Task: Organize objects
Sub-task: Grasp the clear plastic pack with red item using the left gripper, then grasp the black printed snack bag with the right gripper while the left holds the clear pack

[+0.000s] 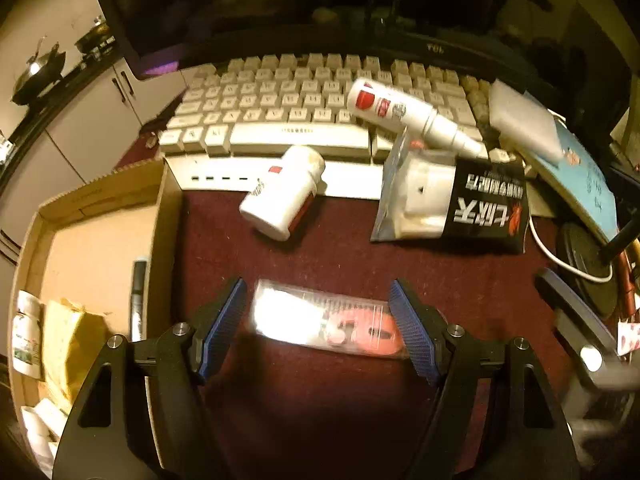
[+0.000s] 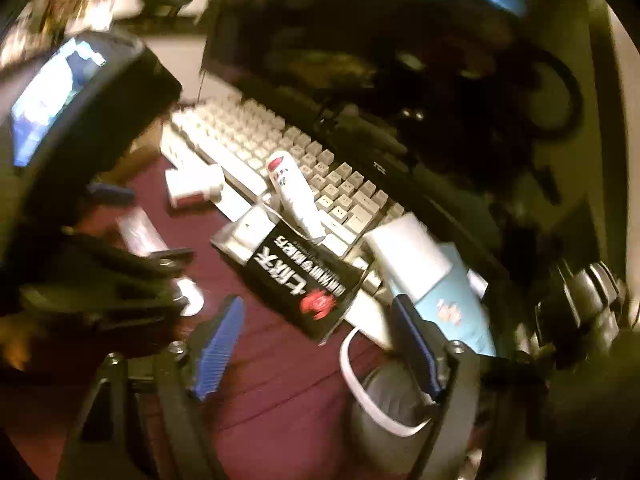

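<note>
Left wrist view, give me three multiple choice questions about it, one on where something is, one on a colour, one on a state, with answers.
1. Where is the cardboard box?
A. left of the keyboard
B. on the keyboard
C. right of the black packet

2. What colour are the left tool pads?
A. red
B. blue
C. green

3. How does the white bottle near the space bar stand?
A. upright
B. lying on its side
C. inside the box

Answers:
1. A, the box fills the picture's left edge, beside the keyboard's end.
2. B, both ribbed pads are blue.
3. B, it lies tipped over on the red cloth, its cap against the keyboard's front edge.
</note>
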Motion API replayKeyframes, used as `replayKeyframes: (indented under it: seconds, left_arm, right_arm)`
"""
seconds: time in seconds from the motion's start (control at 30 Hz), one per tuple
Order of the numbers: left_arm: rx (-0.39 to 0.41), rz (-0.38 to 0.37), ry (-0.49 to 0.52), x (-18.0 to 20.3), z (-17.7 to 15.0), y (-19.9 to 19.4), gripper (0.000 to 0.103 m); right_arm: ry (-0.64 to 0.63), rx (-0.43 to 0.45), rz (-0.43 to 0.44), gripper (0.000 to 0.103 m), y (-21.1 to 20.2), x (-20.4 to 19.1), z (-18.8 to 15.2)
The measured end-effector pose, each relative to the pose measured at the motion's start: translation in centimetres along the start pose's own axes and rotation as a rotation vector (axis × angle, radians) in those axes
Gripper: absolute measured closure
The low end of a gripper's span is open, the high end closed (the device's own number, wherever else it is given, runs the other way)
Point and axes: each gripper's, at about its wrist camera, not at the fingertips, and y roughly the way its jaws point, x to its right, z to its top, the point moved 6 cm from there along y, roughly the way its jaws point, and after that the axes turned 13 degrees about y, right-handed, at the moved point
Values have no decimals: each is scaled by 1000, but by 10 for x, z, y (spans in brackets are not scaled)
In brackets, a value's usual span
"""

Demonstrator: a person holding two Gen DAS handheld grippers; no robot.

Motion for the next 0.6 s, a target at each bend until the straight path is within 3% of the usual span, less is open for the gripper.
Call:
replayKeyframes:
  seconds: [0.13, 0.37, 0.47, 0.53, 0.6]
  left_arm:
    - [-1, -28, -20, -3, -4, 0, 28]
    - [24, -71, -81, -16, -12, -8, 29]
    - [33, -62, -77, -16, -7, -10, 29]
    - [36, -58, -78, -17, -3, -9, 29]
    - [30, -46, -77, -20, -2, -7, 29]
  right_arm:
    - [-170, -21, -39, 26, 29, -15, -11]
    - [-275, 26, -83, 26, 63, -21, -8]
    - [-253, 38, -81, 27, 69, -19, -2]
    - [-218, 1, -60, 49, 71, -18, -3]
    - [-220, -5, -85, 56, 68, -18, -11]
